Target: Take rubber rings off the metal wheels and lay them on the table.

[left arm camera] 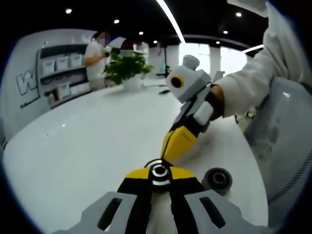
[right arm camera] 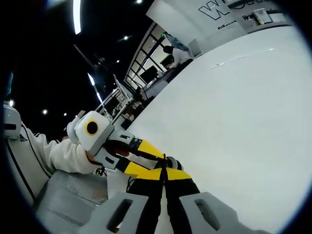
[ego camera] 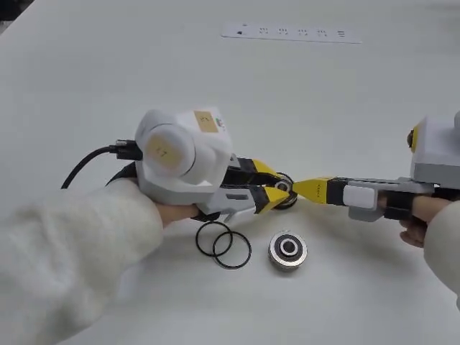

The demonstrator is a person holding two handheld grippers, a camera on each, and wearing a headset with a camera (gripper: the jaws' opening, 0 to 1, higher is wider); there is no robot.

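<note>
On white bench, toward near edge: two black rubber rings lying flat, overlapping, off any wheel. Just to their right, apart: loose wheel, flat on its side.

Just beyond, mid-bench: L tongs, in a hand w/ fuzzy white sleeve, clamped on second wheel. R tongs pointing in from right edge, yellow tips pressed together, point touching that wheel's rim. Cannot tell whether its ring is caught between them. In left gripper view, same wheel gripped face-on between own yellow tips, dark ring round it, tip of R tongs on its upper rim.

Black cable running from back of L tongs toward left edge. Toward far edge: white power strip.

Bkgd, left gripper view: potted plant, shelving, people standing.
</note>
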